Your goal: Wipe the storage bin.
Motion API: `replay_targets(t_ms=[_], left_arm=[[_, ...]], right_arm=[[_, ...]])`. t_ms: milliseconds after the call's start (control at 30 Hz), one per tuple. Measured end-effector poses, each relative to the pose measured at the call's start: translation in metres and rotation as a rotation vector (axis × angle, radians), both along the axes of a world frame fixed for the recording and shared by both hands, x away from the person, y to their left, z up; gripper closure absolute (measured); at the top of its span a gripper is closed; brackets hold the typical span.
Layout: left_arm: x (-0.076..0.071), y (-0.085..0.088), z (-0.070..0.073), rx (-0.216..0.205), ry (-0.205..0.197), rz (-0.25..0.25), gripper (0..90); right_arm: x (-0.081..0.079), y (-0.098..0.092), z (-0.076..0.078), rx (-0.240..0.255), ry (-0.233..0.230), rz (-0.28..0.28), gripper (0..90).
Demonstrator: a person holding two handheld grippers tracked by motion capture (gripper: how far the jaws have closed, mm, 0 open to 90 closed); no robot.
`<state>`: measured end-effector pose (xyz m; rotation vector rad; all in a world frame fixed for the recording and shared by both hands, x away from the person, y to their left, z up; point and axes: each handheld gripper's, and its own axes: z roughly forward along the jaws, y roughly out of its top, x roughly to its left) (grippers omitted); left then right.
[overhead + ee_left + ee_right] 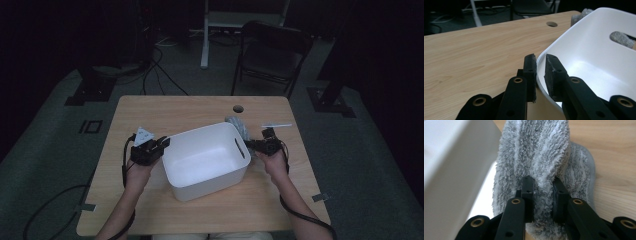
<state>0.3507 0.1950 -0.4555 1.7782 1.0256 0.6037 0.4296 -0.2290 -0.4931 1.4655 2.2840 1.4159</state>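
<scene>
Wooden table (150, 115), white bin (200, 165) empty; right hand-held gripper (541, 187) pinching grey towel (536, 150)

Dark room, black folding chair (274, 52)

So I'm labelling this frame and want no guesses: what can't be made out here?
- Towel: in the high view the bin wall and the right claw hide most of it; in the right claw view its ends are cut off by the edges.
- Small white item near the table's far right edge: too small and dim in the high view to identify.
- Bin's outer left wall: hidden behind the left claw, shut on the rim.
</scene>
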Motion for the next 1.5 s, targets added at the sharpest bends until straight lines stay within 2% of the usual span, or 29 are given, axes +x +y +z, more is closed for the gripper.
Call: replay_targets(t_ms=[167, 200, 300, 467, 700, 733, 800, 967, 1000, 1033, 1167, 1367, 1500], left_arm=[[0.006, 0.009, 0.003, -0.064, -0.024, -0.064, 78.6], [0.007, 0.01, 0.005, -0.068, -0.027, -0.073, 74.1], [0.011, 0.013, 0.012, -0.061, -0.037, -0.104, 71.2], [0.024, 0.013, 0.015, -0.051, -0.013, -0.191, 60.9], [0.037, 0.007, 0.005, -0.044, 0.043, -0.274, 61.3], [0.038, 0.006, 0.004, -0.042, 0.046, -0.297, 61.8], [0.039, 0.005, 0.004, -0.041, 0.047, -0.31, 63.4], [0.041, 0.005, 0.004, -0.038, 0.052, -0.309, 68.9], [0.041, 0.006, 0.004, -0.03, 0.05, -0.295, 76.1], [0.041, 0.006, 0.004, -0.037, 0.054, -0.297, 78.3], [0.037, 0.005, 0.003, -0.036, 0.055, -0.292, 80.4], [0.022, 0.005, 0.004, -0.02, 0.059, -0.302, 84.9], [0.004, 0.002, 0.003, -0.011, 0.052, -0.259, 86.2]], right_arm=[[-0.013, -0.016, 0.013, 0.018, -0.037, -0.015, 76.0], [-0.015, -0.019, 0.015, 0.021, -0.042, -0.02, 76.0], [-0.021, -0.025, 0.018, 0.022, -0.051, -0.03, 75.9], [-0.025, -0.031, 0.019, 0.029, -0.058, -0.043, 75.9], [-0.027, -0.036, 0.015, 0.029, -0.053, -0.05, 75.9], [-0.027, -0.037, 0.015, 0.026, -0.053, -0.053, 75.9], [-0.028, -0.038, 0.014, 0.027, -0.049, -0.054, 75.9], [-0.029, -0.041, 0.014, 0.027, -0.047, -0.061, 75.9], [-0.029, -0.041, 0.013, 0.028, -0.046, -0.061, 75.9], [-0.029, -0.041, 0.014, 0.028, -0.047, -0.061, 75.9], [-0.03, -0.041, 0.014, 0.03, -0.046, -0.063, 75.9], [-0.031, -0.043, 0.012, 0.028, -0.043, -0.064, 75.9], [-0.032, -0.047, 0.012, 0.032, -0.041, -0.074, 75.9]])
